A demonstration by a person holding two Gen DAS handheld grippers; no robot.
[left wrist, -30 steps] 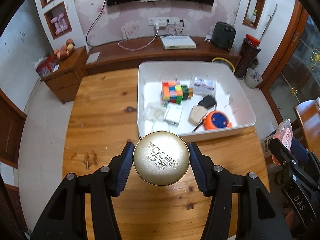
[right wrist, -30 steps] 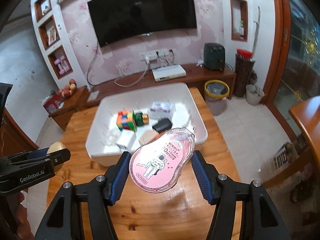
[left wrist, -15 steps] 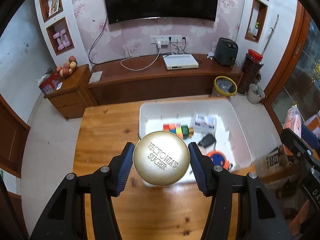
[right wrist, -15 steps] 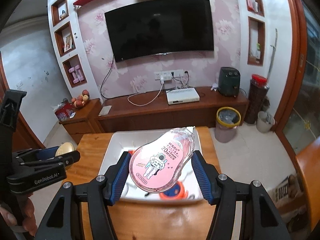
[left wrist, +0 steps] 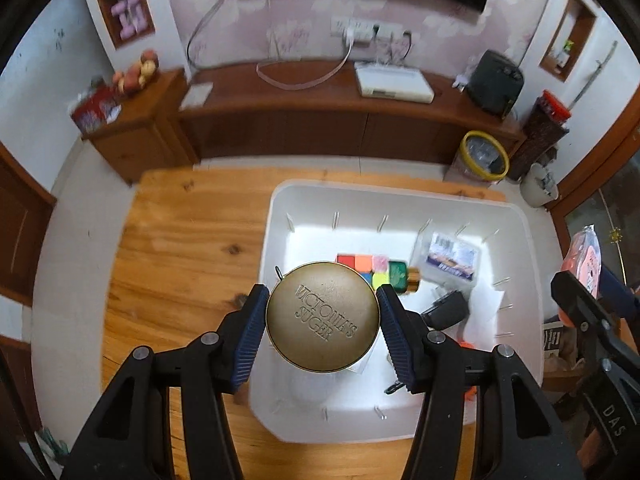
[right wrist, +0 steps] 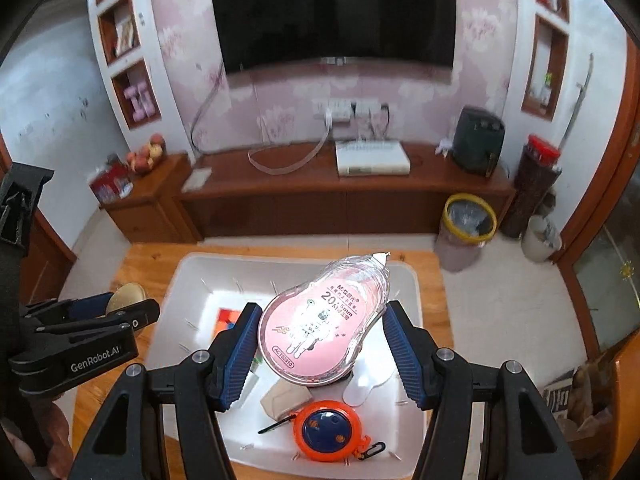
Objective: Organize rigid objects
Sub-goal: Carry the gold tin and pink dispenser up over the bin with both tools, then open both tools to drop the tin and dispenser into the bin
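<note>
My left gripper [left wrist: 322,322] is shut on a round gold tin [left wrist: 322,316] marked "Victoria's Suger" and holds it above the left part of a white bin [left wrist: 276,216] on the wooden table [left wrist: 184,256]. My right gripper [right wrist: 320,336] is shut on a pink correction-tape dispenser [right wrist: 316,328] and holds it above the same bin [right wrist: 188,264]. The left gripper also shows at the left of the right wrist view [right wrist: 84,332], with the tin's edge [right wrist: 126,296]. The dispenser shows at the right edge of the left wrist view [left wrist: 586,256].
In the bin lie a colourful cube [left wrist: 362,266], a green bottle [left wrist: 400,276], a clear packet [left wrist: 450,258], a black charger [left wrist: 444,310] and an orange tape measure [right wrist: 326,430]. A TV cabinet [left wrist: 320,120] and a yellow-rimmed waste bin [right wrist: 468,220] stand beyond the table.
Both grippers have risen and moved forward over the white bin, each still holding its object. The bin now lies directly beneath both grippers.
</note>
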